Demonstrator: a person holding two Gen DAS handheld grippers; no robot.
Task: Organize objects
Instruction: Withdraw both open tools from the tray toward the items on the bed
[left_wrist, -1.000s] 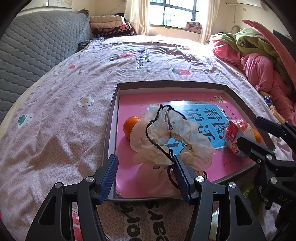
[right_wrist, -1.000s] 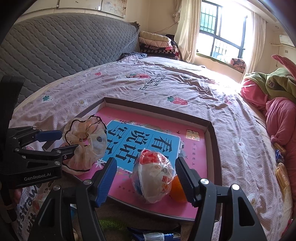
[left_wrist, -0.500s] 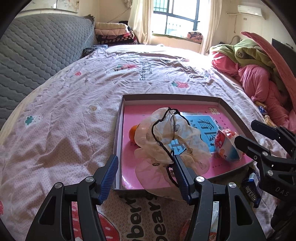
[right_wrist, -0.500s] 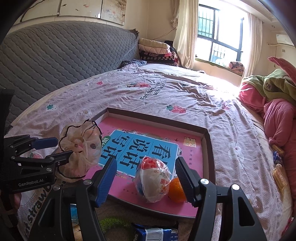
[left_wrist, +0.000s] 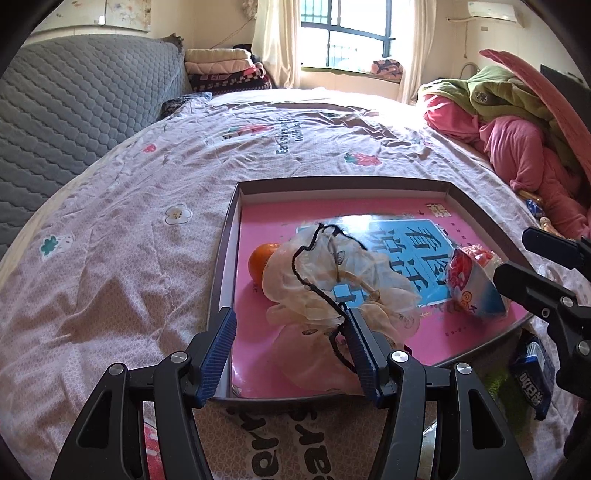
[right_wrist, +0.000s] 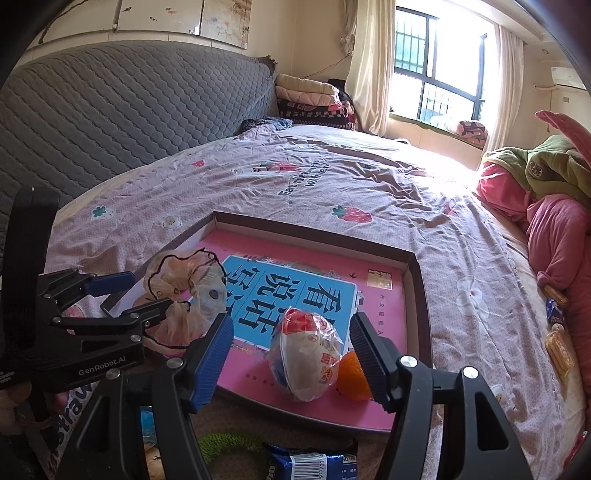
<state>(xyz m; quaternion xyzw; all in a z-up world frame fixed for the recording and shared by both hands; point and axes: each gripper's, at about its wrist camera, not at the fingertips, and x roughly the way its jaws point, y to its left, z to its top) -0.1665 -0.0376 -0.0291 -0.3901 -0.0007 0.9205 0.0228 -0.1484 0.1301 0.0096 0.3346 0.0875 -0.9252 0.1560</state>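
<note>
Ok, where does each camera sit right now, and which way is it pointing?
Left wrist: on the left hand-held gripper, facing the pink tray across the bed; its open fingers frame the scrunchie, which hangs on one finger.
Right wrist: on the right hand-held gripper, facing the same tray from the other side; open fingers flank the wrapped snack.
Shared: tray, scrunchie, snack, and each view shows the other gripper.

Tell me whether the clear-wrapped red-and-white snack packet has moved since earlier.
No. The clear-wrapped red-and-white snack packet still lies on a corner of the blue label, beside the orange fruit.
</note>
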